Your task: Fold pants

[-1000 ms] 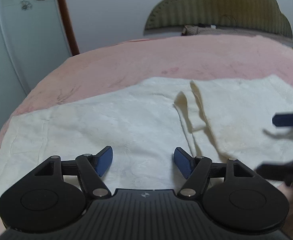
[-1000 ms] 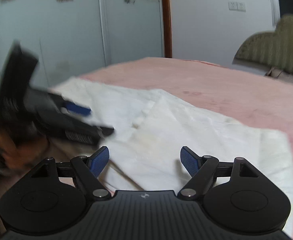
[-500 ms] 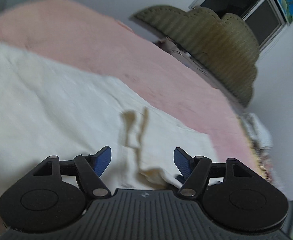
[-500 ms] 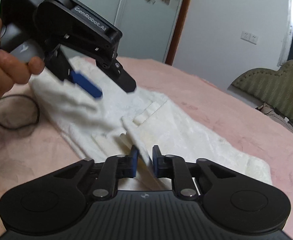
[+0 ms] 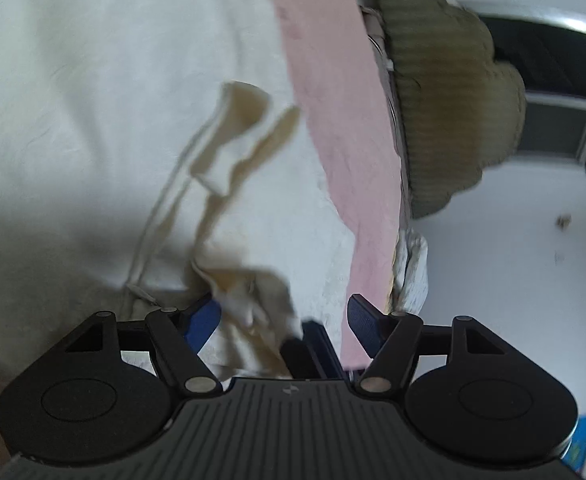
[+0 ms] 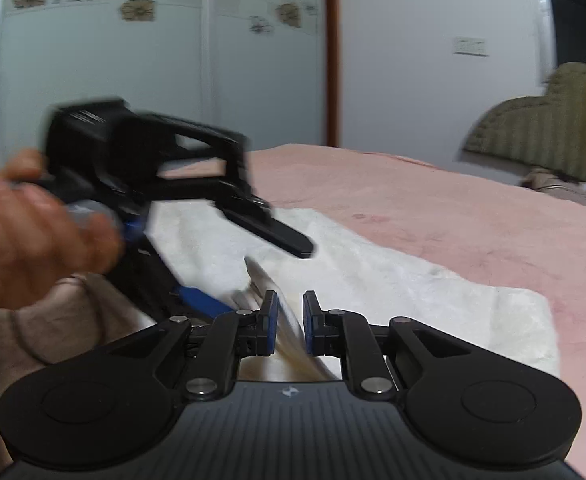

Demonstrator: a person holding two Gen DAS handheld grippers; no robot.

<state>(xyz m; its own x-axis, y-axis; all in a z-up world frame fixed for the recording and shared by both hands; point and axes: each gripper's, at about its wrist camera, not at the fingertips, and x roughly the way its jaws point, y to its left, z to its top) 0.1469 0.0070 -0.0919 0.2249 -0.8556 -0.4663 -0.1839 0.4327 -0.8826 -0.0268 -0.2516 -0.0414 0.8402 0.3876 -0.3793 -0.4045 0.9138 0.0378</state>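
Cream pants [image 6: 393, 280] flat on pink bed [image 6: 473, 216]. Right claw [image 6: 289, 322] pinching bunched waist edge. Left claw [image 5: 281, 322] spread wide, fabric between fingers, not gripped. Looks light, soft, floppy, prone to sag and slip; best held at doubled hem or waistband.

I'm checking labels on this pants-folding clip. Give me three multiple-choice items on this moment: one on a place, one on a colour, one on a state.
1. Where do the pants lie?
A. on a bare floor
B. on a pink blanket
C. over a chair

2. What colour are the pants?
A. cream
B. navy
C. red

3. How is the right gripper set?
A. wide open
B. out of view
C. shut on the pants

Answers:
1 B, pink blanket shows all around the cloth.
2 A, the cloth is cream in both views.
3 C, a fold of cloth sits between its near-closed fingers, while the left gripper is open.
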